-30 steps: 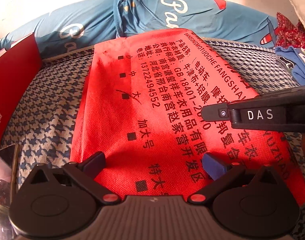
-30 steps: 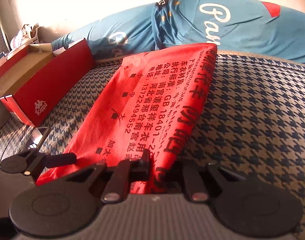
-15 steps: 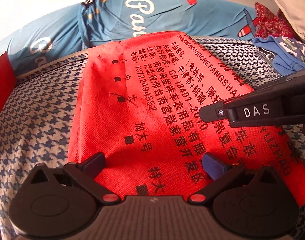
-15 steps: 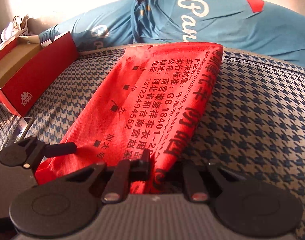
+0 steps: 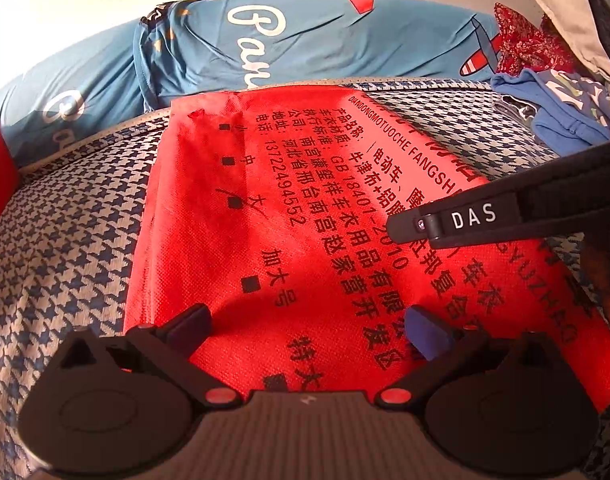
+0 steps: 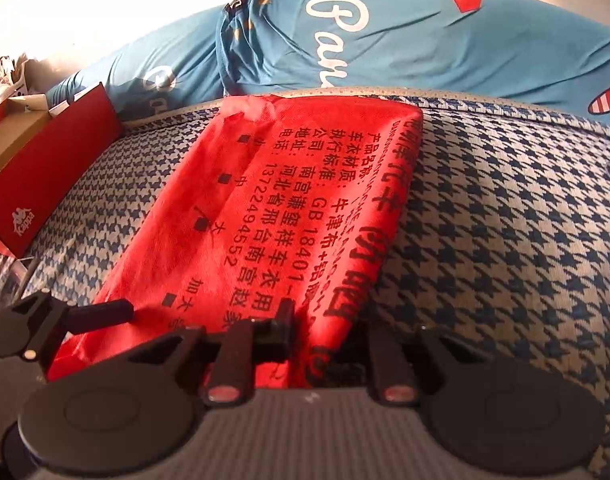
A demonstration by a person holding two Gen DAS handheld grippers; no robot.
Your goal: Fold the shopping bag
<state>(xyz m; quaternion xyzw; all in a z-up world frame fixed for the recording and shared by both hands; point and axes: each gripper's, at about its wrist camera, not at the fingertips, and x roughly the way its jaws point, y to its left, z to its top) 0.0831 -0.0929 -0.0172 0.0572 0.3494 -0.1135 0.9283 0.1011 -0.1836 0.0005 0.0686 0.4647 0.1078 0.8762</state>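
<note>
Your red non-woven shopping bag (image 5: 289, 240) lies flat on the houndstooth bed cover (image 6: 505, 220), printed side up with black Chinese lettering, its far end reaching the grey piped edge just before the blue printed quilt (image 6: 425, 40) that is bunched along the back.

Your left tool (image 5: 309, 328) hangs released over the near end of the bag: its two fingers stand wide apart with nothing pinched between them, red fabric showing in the gap. In the right wrist view you can see one of its fingers (image 6: 105, 312) lying over the bag's near left corner.

Your right tool (image 6: 325, 344) is at the bag's near right edge, where the fabric is gathered into a fold. The jaws have just been opening a little, yet they stand nearly closed and the bunched red edge sits between them; the pads still appear to press on it. In the left wrist view its black body, marked DAS (image 5: 473, 216), reaches in from the right above the bag and covers part of the lettering.

Around you: a red Kappa shoebox (image 6: 45, 184) stands open on the bed to the left, well apart from the bag. To the far right lie a blue patterned garment (image 5: 565, 120) and a red floral cloth (image 5: 533, 48), near the quilt and clear of the bag.
</note>
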